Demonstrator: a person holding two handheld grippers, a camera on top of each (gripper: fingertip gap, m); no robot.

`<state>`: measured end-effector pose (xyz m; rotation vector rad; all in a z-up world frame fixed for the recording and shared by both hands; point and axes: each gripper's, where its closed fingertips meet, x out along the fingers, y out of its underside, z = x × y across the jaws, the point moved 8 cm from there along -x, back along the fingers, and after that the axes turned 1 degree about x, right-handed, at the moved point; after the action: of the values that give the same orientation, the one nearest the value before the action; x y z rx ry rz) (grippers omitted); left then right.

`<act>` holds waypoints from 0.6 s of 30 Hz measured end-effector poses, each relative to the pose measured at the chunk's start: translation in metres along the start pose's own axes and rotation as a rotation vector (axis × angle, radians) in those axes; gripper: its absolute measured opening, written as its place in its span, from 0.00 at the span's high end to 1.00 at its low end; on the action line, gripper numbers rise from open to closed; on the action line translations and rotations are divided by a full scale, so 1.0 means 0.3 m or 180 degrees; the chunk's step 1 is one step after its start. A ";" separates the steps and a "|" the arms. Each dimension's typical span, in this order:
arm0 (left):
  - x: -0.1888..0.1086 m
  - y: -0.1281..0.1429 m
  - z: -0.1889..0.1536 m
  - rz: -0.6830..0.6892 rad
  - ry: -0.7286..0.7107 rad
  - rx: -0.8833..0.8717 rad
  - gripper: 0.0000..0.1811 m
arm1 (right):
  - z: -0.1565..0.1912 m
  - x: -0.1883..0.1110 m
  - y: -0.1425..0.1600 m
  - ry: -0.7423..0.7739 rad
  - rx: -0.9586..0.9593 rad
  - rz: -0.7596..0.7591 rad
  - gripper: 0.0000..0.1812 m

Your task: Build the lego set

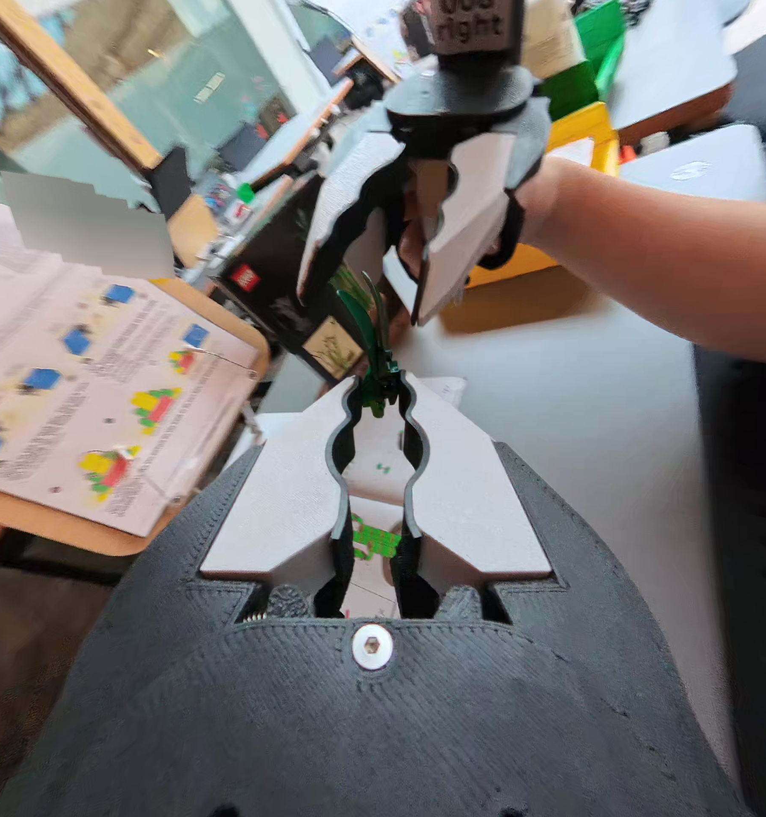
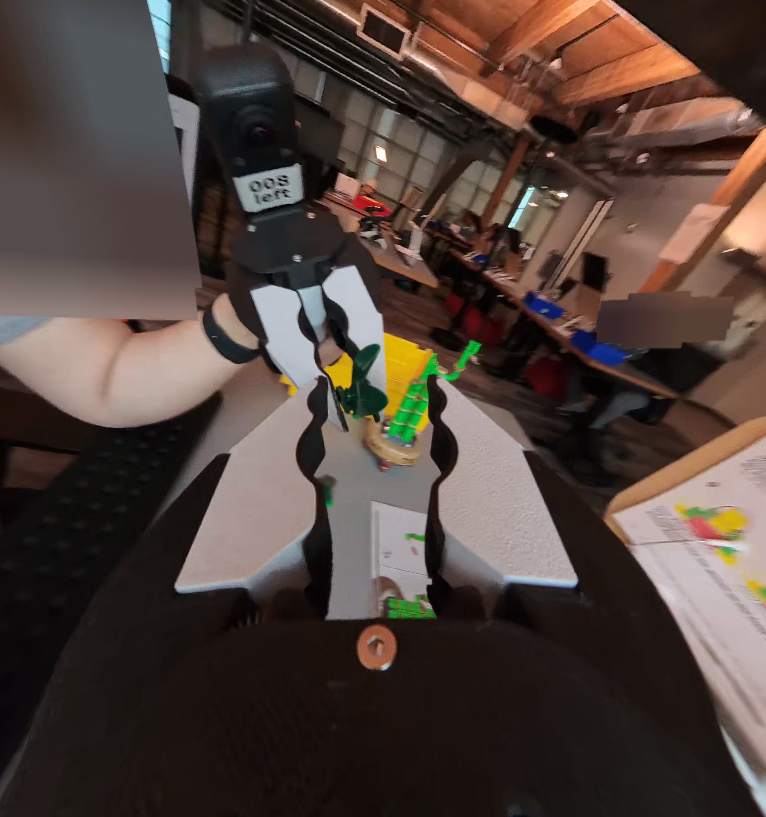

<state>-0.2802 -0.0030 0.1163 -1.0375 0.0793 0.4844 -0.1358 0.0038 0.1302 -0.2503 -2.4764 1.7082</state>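
1. Two grippers face each other above the grey worktop (image 1: 571, 420). My left gripper (image 1: 379, 389) has its fingers (image 1: 443, 442) drawn narrow at the tips, pinching a dark green leaf piece (image 1: 374, 349) with long blades pointing up and away.
2. From the right wrist view, the same leaf piece (image 2: 363, 389) sits at the tips of the left gripper (image 2: 328, 398), held in the air.
3. My right gripper (image 2: 374, 398) has its fingers (image 2: 474, 486) spread wide, nothing between them. In the left wrist view it hangs just beyond the leaf tips (image 1: 359, 305), not touching that I can tell.
4. A bright green bamboo stalk build (image 2: 409, 411) stands tilted on a round tan base (image 2: 394, 446) on the worktop, beyond the right fingers.
5. A yellow bin (image 2: 403, 358) sits behind the build.
6. A printed instruction sheet (image 1: 98, 389) lies on a wooden board (image 1: 40, 521) to my left.
7. A black set box (image 1: 284, 305) stands past the board.
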 end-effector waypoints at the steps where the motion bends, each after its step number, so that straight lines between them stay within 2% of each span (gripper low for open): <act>1: -0.001 0.010 -0.003 0.0067 0.0123 -0.0040 0.92 | 0.004 -0.006 0.007 -0.0158 0.0117 -0.0029 0.76; 6: -0.003 0.054 -0.032 0.0344 0.0707 -0.0153 0.92 | 0.026 -0.007 0.047 -0.0589 0.0331 0.0117 0.78; 8: -0.002 0.061 -0.039 0.0334 0.0907 -0.0270 0.92 | 0.036 0.000 0.076 -0.0849 0.0565 0.0216 0.78; 10: 0.000 0.064 -0.030 0.0237 0.1063 -0.0525 0.92 | 0.022 0.010 0.101 -0.0912 0.0845 0.0256 0.79; 13: 0.001 0.068 0.025 -0.0136 0.1187 -0.1220 0.92 | -0.022 0.024 0.116 -0.0846 0.1289 0.0102 0.78; 15: -0.002 0.069 0.088 -0.0624 0.1176 -0.1898 0.92 | -0.063 0.032 0.120 -0.0590 0.1428 -0.0038 0.77; 18: -0.009 0.102 0.175 -0.1365 0.1135 -0.2865 0.93 | -0.104 0.042 0.107 -0.0044 0.1143 -0.0208 0.75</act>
<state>-0.3041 0.0527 0.1194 -1.9624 -0.0554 -0.0978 -0.1400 0.0460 0.1115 -0.1191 -2.1062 2.0843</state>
